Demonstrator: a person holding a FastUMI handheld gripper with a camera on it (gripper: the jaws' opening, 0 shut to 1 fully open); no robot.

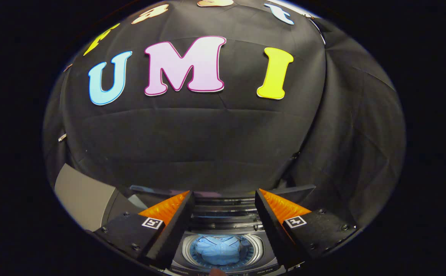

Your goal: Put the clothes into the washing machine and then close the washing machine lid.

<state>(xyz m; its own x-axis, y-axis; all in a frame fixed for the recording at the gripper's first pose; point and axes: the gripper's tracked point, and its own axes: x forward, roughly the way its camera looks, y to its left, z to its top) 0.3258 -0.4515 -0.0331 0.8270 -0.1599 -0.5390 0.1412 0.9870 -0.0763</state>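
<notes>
A light blue garment (pixel 220 249) lies crumpled inside the round drum of the washing machine (pixel 223 220), which I see from above, below and between my fingers. The machine's lid (pixel 292 190) stands raised at the back, its dark edge showing beyond the fingertips. My gripper (pixel 225 195) hangs above the machine, open, with a wide gap and nothing between its fingers.
A grey panel (pixel 81 197) slants up to the left of the machine. The black cloth wall rises close behind the machine and wraps around to the right. A small rounded tip (pixel 217 272) shows at the machine's near edge; I cannot tell what it is.
</notes>
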